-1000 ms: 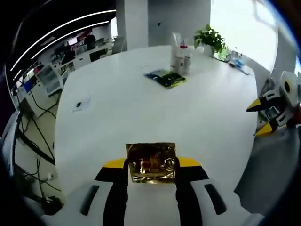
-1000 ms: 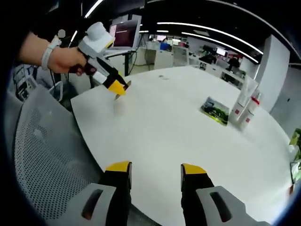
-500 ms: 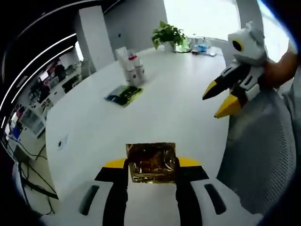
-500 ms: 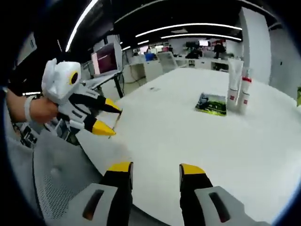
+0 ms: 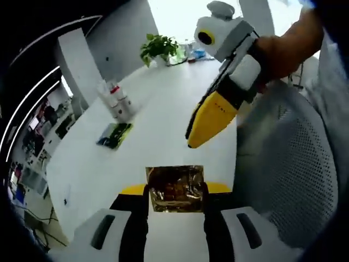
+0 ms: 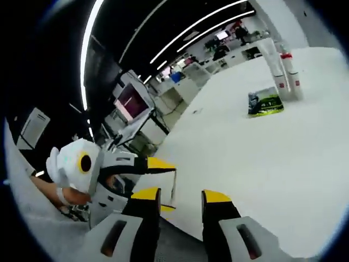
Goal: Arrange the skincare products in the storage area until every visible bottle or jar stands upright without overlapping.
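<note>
Left gripper view: left gripper closed w/ both yellow-tipped jaws pressing a gold foil sachet, held flat betw. them above the near edge of the white table. Just beyond, right gripper entering from upper right, yellow tips pointing down toward the near edge, gripped by a person's hand; from this angle cannot tell how far its jaws stand apart. Grey mesh chair back beside the near edge, at right. Farther in, mid-table: dark green flat packet lying flat; just past it, white tubes/bottles w/ red bands standing upright, close together. Potted plant at the far edge by the bright window. Right gripper view: right gripper w/ jaws apart, a clear gap betw. the yellow tips, nothing held, at the near table edge. Left gripper in from the left, near the same edge, thin sachet edge-on betw. its tips. Same green packet and upright white tubes well apart from both grippers, toward the far side. Office desks and a lit monitor behind.
</note>
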The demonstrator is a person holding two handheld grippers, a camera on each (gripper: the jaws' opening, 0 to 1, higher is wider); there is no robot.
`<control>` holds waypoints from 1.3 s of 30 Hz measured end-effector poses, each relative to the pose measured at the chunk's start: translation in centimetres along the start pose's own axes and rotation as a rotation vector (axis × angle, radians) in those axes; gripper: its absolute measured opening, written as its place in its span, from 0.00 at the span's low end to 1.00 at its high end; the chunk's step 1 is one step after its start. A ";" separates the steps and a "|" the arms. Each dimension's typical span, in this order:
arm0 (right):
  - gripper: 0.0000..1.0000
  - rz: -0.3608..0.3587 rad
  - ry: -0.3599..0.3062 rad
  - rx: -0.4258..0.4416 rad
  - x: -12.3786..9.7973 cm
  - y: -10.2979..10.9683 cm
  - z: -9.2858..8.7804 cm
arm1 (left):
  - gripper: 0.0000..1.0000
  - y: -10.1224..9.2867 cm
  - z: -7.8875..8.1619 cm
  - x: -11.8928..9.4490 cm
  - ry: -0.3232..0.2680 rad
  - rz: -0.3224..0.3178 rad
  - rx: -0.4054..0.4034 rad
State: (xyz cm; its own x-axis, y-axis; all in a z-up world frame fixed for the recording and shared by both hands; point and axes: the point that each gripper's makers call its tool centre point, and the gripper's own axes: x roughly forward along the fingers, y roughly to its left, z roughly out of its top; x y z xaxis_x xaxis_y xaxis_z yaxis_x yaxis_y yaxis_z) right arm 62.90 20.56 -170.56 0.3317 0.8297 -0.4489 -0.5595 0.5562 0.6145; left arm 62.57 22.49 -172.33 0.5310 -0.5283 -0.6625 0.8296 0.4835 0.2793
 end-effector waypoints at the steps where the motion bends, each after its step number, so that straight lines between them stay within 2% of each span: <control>1: 0.26 -0.001 0.004 -0.005 0.3 0.2 -0.1 | 0.36 -0.3 0.3 0.1 -0.004 -0.004 0.015; 5: 0.25 0.003 0.080 0.021 1.2 0.3 -1.6 | 0.36 -1.5 1.9 0.5 -0.023 -0.029 0.069; 6: 0.23 0.004 0.108 0.029 1.4 0.2 -2.2 | 0.36 -1.9 2.2 0.6 -0.026 -0.037 0.083; 8: 0.17 0.006 0.122 0.033 1.4 0.3 -2.5 | 0.36 -2.2 2.7 0.7 -0.033 -0.044 0.114; 10: 0.05 0.005 0.118 0.029 1.3 0.3 -2.5 | 0.36 -2.5 2.8 0.7 -0.032 -0.053 0.130; 12: 0.00 0.000 0.114 0.034 1.2 0.1 -2.5 | 0.36 -2.4 2.9 0.6 -0.035 -0.051 0.133; 17: 0.00 0.014 0.107 0.104 0.7 -0.2 -2.6 | 0.36 -2.6 3.0 0.3 -0.061 -0.059 0.114; 19: 0.00 0.016 0.101 0.124 0.5 -0.2 -2.5 | 0.36 -2.5 3.0 0.1 -0.073 -0.061 0.077; 20: 0.00 0.022 0.099 0.131 0.5 -0.1 -2.5 | 0.36 -2.5 2.9 0.1 -0.082 -0.068 0.049; 22: 0.00 0.029 0.099 0.145 0.4 0.1 -2.6 | 0.37 -2.4 2.7 0.0 -0.099 -0.087 -0.080; 23: 0.00 0.027 0.095 0.142 0.3 0.1 -2.5 | 0.38 -2.3 2.5 -0.1 -0.106 -0.095 -0.153; 24: 0.00 0.030 0.089 0.145 0.2 0.1 -2.3 | 0.39 -2.0 2.3 -0.2 -0.122 -0.102 -0.260; 26: 0.00 0.048 0.072 0.166 0.0 0.3 -1.8 | 0.45 -1.0 2.0 -0.4 -0.164 -0.086 -0.412; 28: 0.00 0.042 0.051 0.157 -0.3 0.2 -1.3 | 0.50 -1.0 1.6 -0.5 -0.180 -0.105 -0.513; 29: 0.00 0.041 0.049 0.155 -0.3 0.0 -1.2 | 0.50 -0.7 1.6 -0.6 -0.211 -0.112 -0.576; 31: 0.00 0.040 0.038 0.157 -0.5 -0.3 -1.0 | 0.48 -0.3 1.5 -0.9 -0.241 -0.118 -0.652; 33: 0.00 0.031 0.022 0.160 -0.8 -0.7 -0.8 | 0.47 -0.1 1.5 -1.1 -0.283 -0.140 -0.765; 34: 0.00 0.048 0.003 0.182 -0.9 -0.6 -0.4 | 0.47 0.0 1.6 -1.3 -0.308 -0.161 -0.843; 36: 0.00 0.073 -0.038 0.205 -1.1 -0.3 0.3 | 0.44 0.4 1.4 -1.4 -0.333 -0.168 -0.921; 37: 0.00 0.099 -0.052 0.217 -1.3 0.1 0.5 | 0.42 0.3 1.5 -1.4 -0.347 -0.193 -0.974; 39: 0.00 0.132 -0.067 0.236 -1.5 0.5 0.8 | 0.35 -0.4 1.5 -1.3 -0.339 -0.234 -0.997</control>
State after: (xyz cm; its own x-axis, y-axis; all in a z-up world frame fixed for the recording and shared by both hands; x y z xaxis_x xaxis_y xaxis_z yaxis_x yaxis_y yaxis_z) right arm 62.71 19.63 -169.04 0.3212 0.8929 -0.3156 -0.4117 0.4318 0.8025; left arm 61.85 21.92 -170.50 0.5245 -0.7735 -0.3558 0.4839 0.6147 -0.6228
